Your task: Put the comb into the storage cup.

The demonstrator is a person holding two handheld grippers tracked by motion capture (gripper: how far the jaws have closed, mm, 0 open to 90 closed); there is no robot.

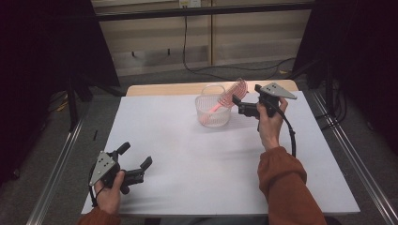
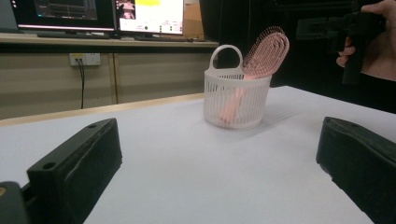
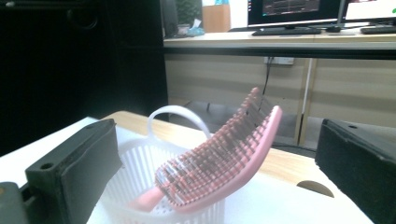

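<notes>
A pink hairbrush (image 1: 228,99) stands handle-down in a small white slatted basket (image 1: 212,114) at the far middle of the white table; its bristled head leans over the rim to the right. My right gripper (image 1: 238,104) is open just right of the brush head, and the right gripper view shows the brush (image 3: 219,161) and basket (image 3: 135,179) between its spread jaws without contact. My left gripper (image 1: 136,157) rests open near the front left edge. From the left gripper view the basket (image 2: 236,100) and brush (image 2: 266,52) stand far ahead.
The white table top (image 1: 187,154) spreads between the grippers. A wooden strip (image 1: 164,89) runs along the table's far edge. Cables lie on the floor (image 1: 225,70) behind. Monitors on a bench (image 2: 107,39) are beyond the table.
</notes>
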